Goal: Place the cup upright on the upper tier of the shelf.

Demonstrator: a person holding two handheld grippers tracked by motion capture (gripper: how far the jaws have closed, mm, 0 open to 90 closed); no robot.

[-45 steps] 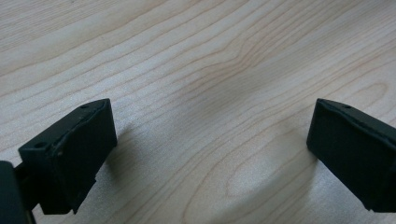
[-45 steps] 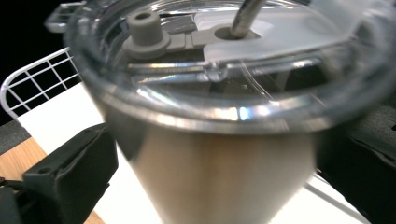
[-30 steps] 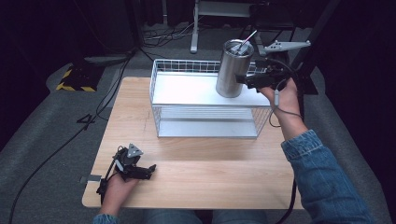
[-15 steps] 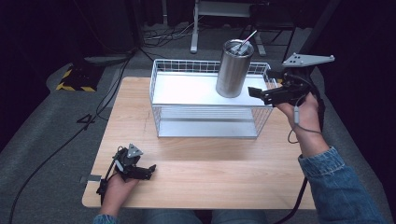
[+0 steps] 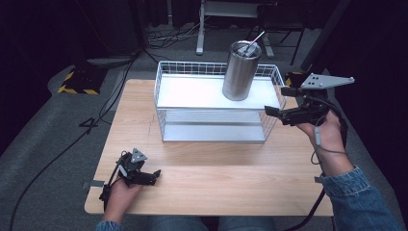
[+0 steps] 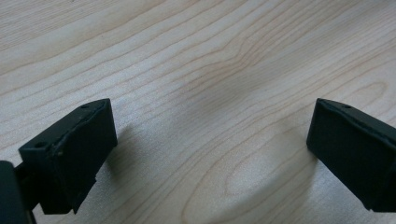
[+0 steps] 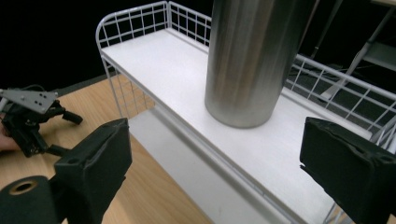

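The steel tumbler (image 5: 240, 71) stands on the wire rack's (image 5: 211, 91) top shelf, released; both claws, right (image 5: 278, 113) and left (image 5: 153, 175), gape empty.

A steel tumbler (image 5: 240, 71) with a straw stands upright on the white top shelf of a wire rack (image 5: 217, 102) at the back of a wooden desk (image 5: 211, 168). The right gripper (image 5: 280, 113) — held off the rack's right end — has its fingers apart, clear of the tumbler. The left gripper (image 5: 151, 175) rests near the desk's front-left corner, fingers spread.
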